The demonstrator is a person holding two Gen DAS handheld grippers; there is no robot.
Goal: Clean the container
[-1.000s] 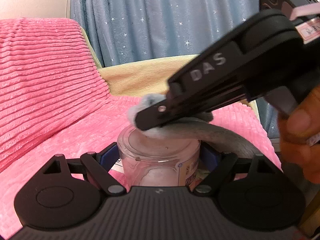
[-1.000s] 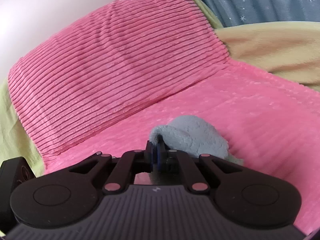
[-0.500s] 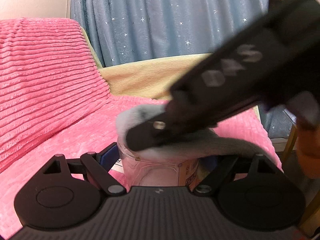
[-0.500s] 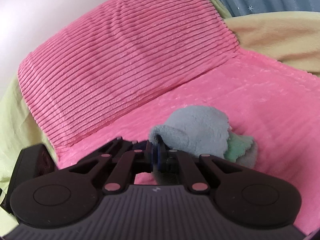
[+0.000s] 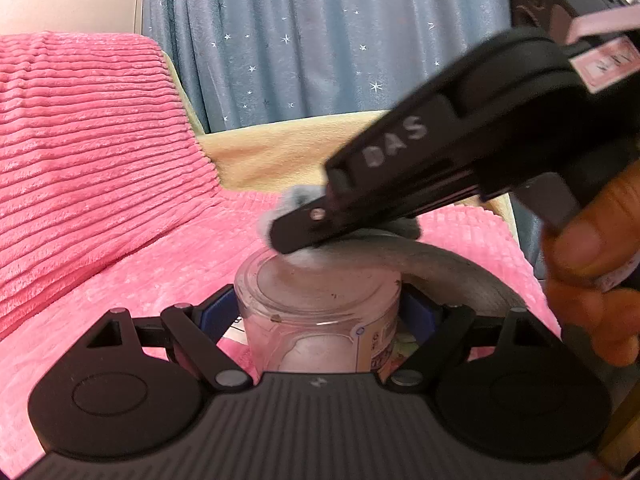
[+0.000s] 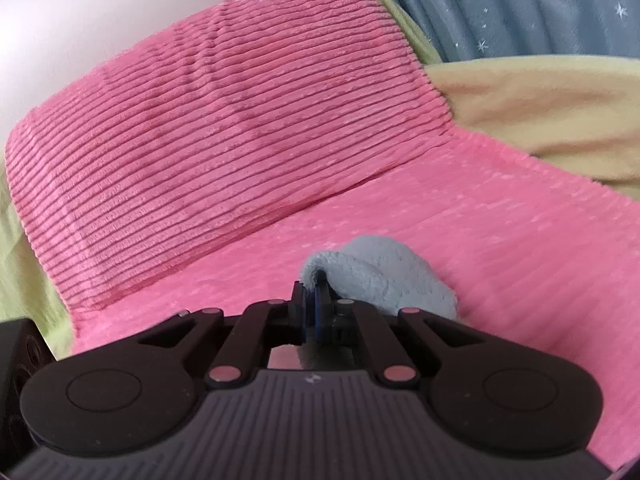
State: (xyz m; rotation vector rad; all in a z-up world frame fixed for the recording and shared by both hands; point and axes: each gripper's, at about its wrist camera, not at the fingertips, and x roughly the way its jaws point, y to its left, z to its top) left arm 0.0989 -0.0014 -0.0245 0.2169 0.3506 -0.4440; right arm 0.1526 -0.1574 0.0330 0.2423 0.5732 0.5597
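Note:
My left gripper is shut on a clear glass jar with a paper label, held upright between the blue pads. My right gripper reaches in from the upper right, shut on a grey-blue fluffy cloth; the cloth lies on the jar's top at its far right edge. In the right wrist view the right gripper pinches the same cloth, which bulges out ahead of the fingertips. The jar is hidden there.
A pink ribbed cushion stands at the left on a pink blanket. A yellow blanket and a blue starred curtain lie behind. A bare hand holds the right gripper at the right.
The right gripper swept the cloth left over the jar's top half a second ago, then drew back to the right. The jar stays in the left gripper.

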